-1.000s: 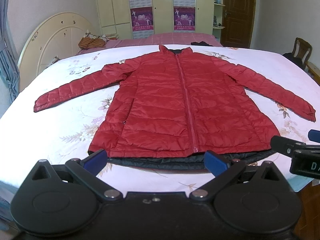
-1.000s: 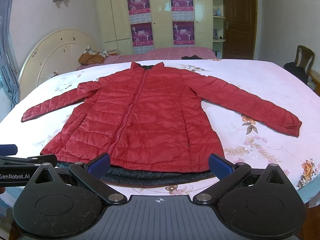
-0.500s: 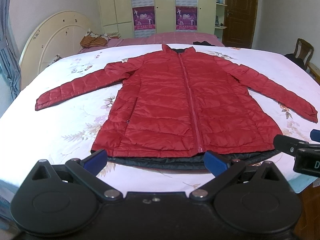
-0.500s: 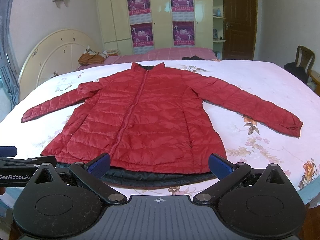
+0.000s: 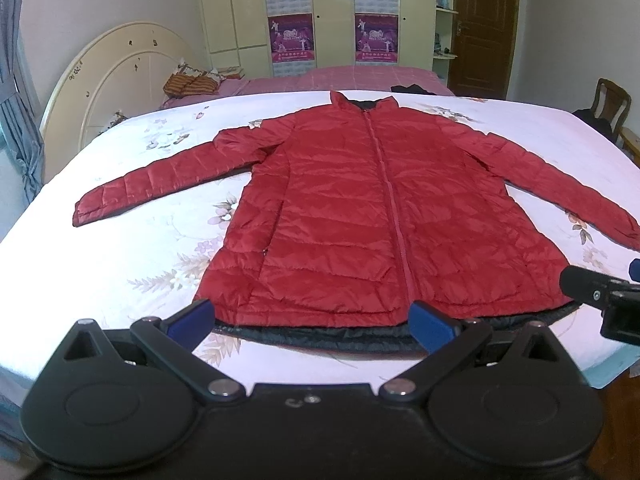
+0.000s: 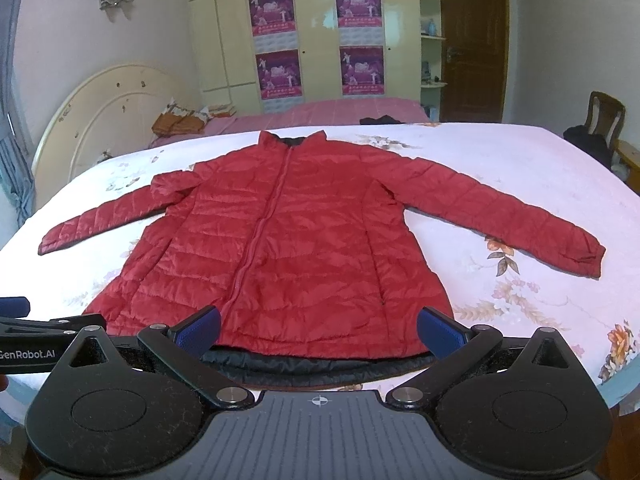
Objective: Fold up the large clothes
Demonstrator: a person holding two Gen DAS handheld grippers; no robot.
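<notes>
A red quilted jacket [image 5: 360, 220] [image 6: 288, 240] lies flat and zipped on the floral bedsheet [image 5: 132, 240], both sleeves spread out, its black lining showing along the near hem. My left gripper [image 5: 310, 322] hovers open just in front of the hem's left half, nothing between its blue pads. My right gripper [image 6: 320, 332] is open too, above the hem's right half. Each gripper shows at the edge of the other's view.
The bed's near edge runs just below the hem. A cream headboard [image 5: 108, 80] stands at the left, a second bed with pink cover [image 6: 340, 114] behind, a wardrobe with posters [image 6: 320, 40], a brown door [image 6: 472, 40] and a chair [image 6: 604, 120] at the right.
Both grippers have edged slightly forward and leftward toward the jacket's hem; the jacket lies unmoved and both stay open.
</notes>
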